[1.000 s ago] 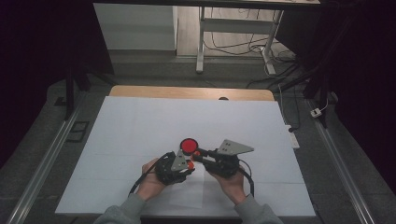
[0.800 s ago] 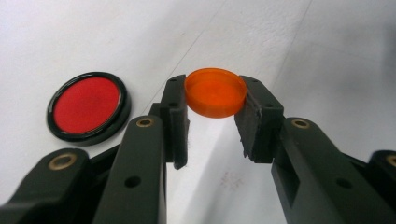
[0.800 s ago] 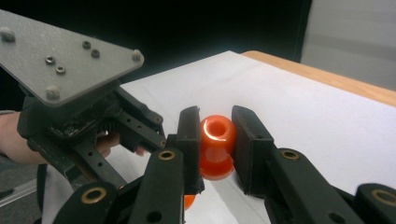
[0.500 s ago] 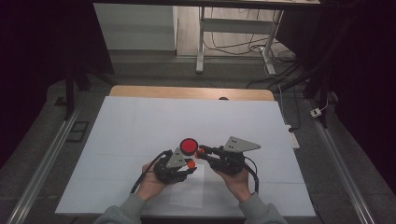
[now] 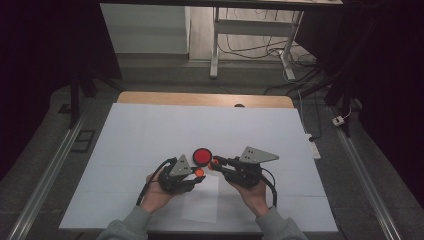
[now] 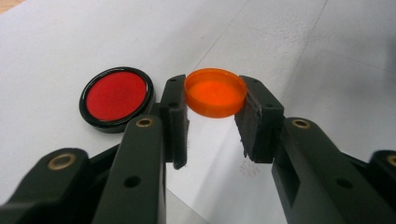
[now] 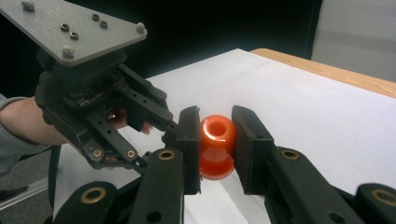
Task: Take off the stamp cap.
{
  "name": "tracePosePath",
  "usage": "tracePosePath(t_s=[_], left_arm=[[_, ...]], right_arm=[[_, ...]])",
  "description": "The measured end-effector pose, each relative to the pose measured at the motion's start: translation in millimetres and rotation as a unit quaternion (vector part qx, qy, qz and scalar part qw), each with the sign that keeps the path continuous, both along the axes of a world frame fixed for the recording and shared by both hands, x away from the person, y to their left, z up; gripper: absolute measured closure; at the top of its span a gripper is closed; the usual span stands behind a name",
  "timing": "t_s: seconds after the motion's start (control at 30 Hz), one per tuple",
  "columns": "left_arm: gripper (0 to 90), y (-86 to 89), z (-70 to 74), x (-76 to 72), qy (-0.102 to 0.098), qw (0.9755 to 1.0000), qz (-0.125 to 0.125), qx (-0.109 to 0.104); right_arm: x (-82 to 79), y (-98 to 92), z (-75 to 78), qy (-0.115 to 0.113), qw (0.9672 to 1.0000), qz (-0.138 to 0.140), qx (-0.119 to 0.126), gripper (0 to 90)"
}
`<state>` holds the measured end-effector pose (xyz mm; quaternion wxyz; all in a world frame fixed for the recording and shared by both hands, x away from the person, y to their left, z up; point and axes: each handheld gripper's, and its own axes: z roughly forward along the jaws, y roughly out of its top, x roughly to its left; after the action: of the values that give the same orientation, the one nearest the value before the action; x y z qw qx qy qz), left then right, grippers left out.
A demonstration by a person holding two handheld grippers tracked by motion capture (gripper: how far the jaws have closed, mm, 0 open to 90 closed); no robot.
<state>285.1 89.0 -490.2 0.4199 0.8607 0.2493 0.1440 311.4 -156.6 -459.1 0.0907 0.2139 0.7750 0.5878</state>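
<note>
My left gripper (image 5: 199, 173) sits low and a little left of centre in the high view, its jaws clamped on an orange cap (image 6: 215, 92). In the left gripper view that cap is at the middle of the frame, held flat between my two pads (image 6: 175, 112), its edge pressed on both sides and its underside clear of the white sheet (image 6: 299, 42) beneath. To the left of it in that view, just beside my left-hand jaw, lies a red disc (image 6: 116, 95) with a black rim, flat on the sheet. In the high view the same disc (image 5: 202, 156) sits just above the gap between my two grippers. My right gripper (image 5: 216, 164) comes in from the lower right of centre there, its grey plate (image 5: 257, 155) on top, and its jaws are closed on a small orange bottle (image 7: 216, 145). In the right gripper view the bottle stands at the centre of the frame, gripped on both sides, its open mouth turned toward the camera and its wider base below. My left gripper (image 7: 180, 126) shows in the left half of that view, its tip very near the bottle. The table's wooden edge (image 7: 327, 70) runs along the upper right.
</note>
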Motion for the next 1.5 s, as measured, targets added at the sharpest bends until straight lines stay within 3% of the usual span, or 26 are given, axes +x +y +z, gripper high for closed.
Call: tracePosePath(t_s=[0.33,0.73,1.5], left_arm=[[64.9,9.6,2.0,-1.8,-0.001,0.9999,0.008,-0.007],[64.9,33.2,3.3,-9.6,-0.001,0.9993,0.032,-0.017],[64.8,98.8,-3.1,-33.7,0.005,0.9947,0.095,-0.040]], right_arm=[[0.6,-0.4,-0.6,0.000,1.0000,0.000,0.000,72.8],[1.5,-2.9,-0.1,-0.002,1.0000,-0.006,0.000,72.8],[6.4,-16.1,3.3,-0.010,0.9995,-0.029,0.002,72.8]])
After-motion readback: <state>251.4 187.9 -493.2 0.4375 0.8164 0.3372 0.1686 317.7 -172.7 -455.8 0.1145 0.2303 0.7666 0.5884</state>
